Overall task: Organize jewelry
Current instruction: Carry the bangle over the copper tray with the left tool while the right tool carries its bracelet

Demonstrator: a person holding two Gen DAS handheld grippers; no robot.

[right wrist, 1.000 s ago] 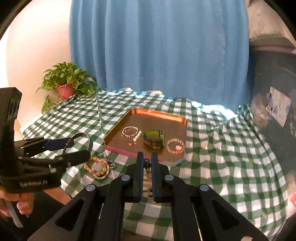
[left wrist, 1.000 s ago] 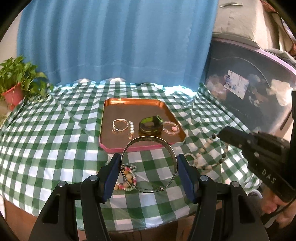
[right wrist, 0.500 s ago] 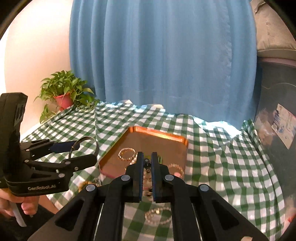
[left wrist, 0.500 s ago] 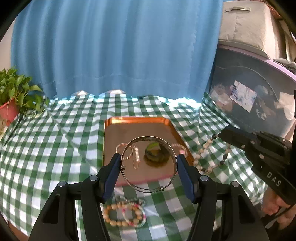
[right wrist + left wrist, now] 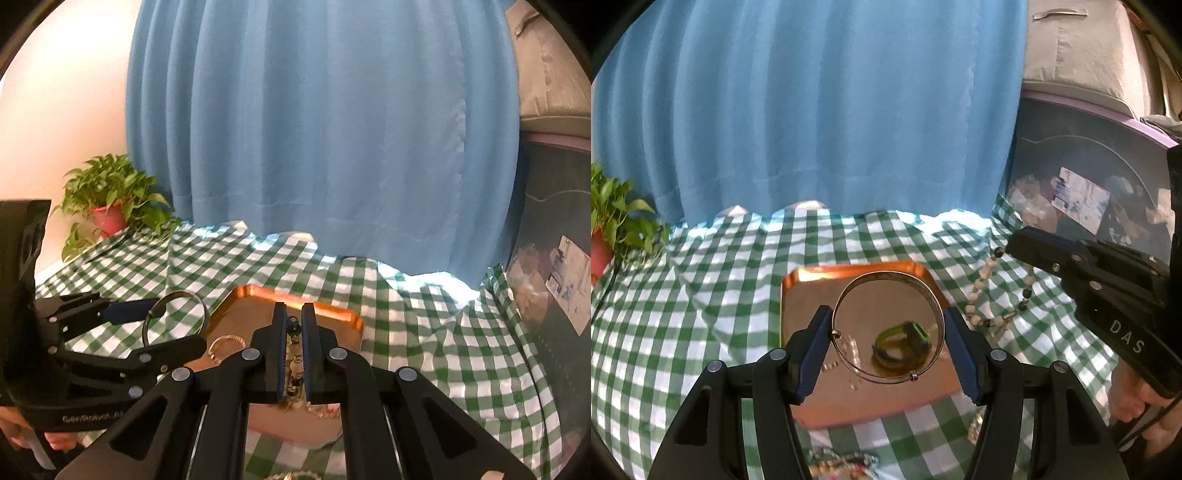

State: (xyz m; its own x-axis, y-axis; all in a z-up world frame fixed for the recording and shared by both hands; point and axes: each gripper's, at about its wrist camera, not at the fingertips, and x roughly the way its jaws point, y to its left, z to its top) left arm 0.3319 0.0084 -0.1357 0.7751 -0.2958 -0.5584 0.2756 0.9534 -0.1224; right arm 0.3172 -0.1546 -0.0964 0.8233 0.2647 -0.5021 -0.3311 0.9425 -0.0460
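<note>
My left gripper (image 5: 887, 321) is shut on a thin silver bangle (image 5: 886, 273), which stands upright between the blue pads above the copper tray (image 5: 849, 269). Through the bangle I see a green band (image 5: 901, 343) lying in the tray. My right gripper (image 5: 294, 321) is shut on a necklace of white and dark beads (image 5: 294, 365). In the left wrist view that necklace (image 5: 979, 288) hangs from the right gripper (image 5: 1015, 243) just right of the tray. The right wrist view shows the left gripper (image 5: 179, 323) holding the bangle (image 5: 177, 294) over the tray's (image 5: 321, 308) left edge, near a bracelet (image 5: 225, 341).
A green and white checked cloth (image 5: 701, 295) covers the table. A potted plant (image 5: 110, 199) stands at the far left and a blue curtain (image 5: 812, 110) hangs behind. A dark storage bin (image 5: 1089, 177) is at the right. Beaded bracelets (image 5: 842, 465) lie on the cloth before the tray.
Both grippers have moved forward and slightly up, from the table's near edge to over the tray. The loose beaded bracelets have slid to the bottom of the left wrist view. Both grips are unchanged.
</note>
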